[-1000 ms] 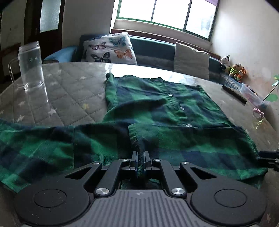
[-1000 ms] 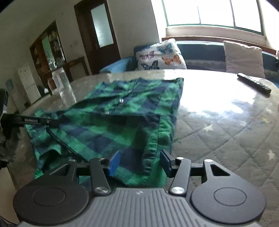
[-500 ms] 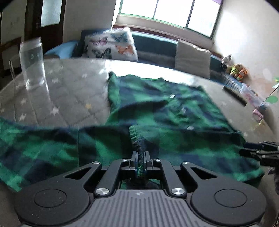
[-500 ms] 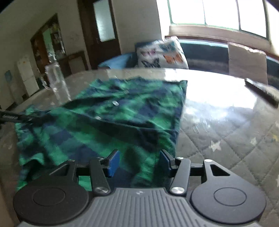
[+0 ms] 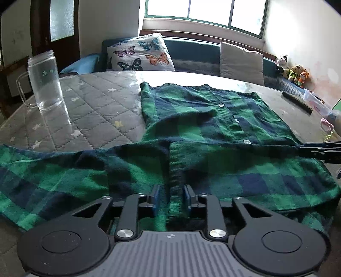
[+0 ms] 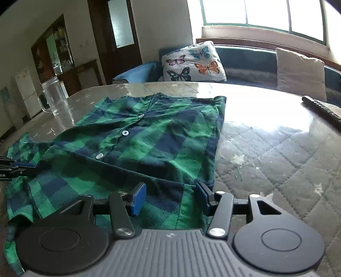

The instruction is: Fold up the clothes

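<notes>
Sunny room with a big window (image 5: 204, 10) at the back and a dark couch (image 5: 191, 51) under it. Butterfly pillow (image 5: 139, 56) and plain grey pillow (image 5: 242, 60) leaning on the couch. Small stuffed toys (image 5: 293, 73) sitting at the far right end.

Round counter (image 5: 91, 102) in front, covered with a grey quilted mat with little stars, shiny on top. Clear glass mug (image 5: 43, 83) with a handle standing on the left side, well apart from the shirt. Black remote (image 6: 321, 109) lying on the right side, also apart from the shirt.

Green and blue checked shirt (image 5: 213, 119) spread flat on the counter, buttons up, three white buttons showing in a row. Near part folded across the front. One sleeve (image 5: 42, 170) stretched out flat to the left.

Left gripper (image 5: 170, 197) low over the near edge of the shirt. Jaws opening, with a raised fold of cloth (image 5: 173, 170) standing between them. Blue pads not pressing on the cloth, a small gap on each side.

Right gripper (image 6: 170, 197) over the near right corner of the shirt. Jaws apart, about half wide, cloth lying flat below them, nothing pinched. Tip of the right gripper also poking in from the right edge of the left wrist view, just beside the shirt's side.
</notes>
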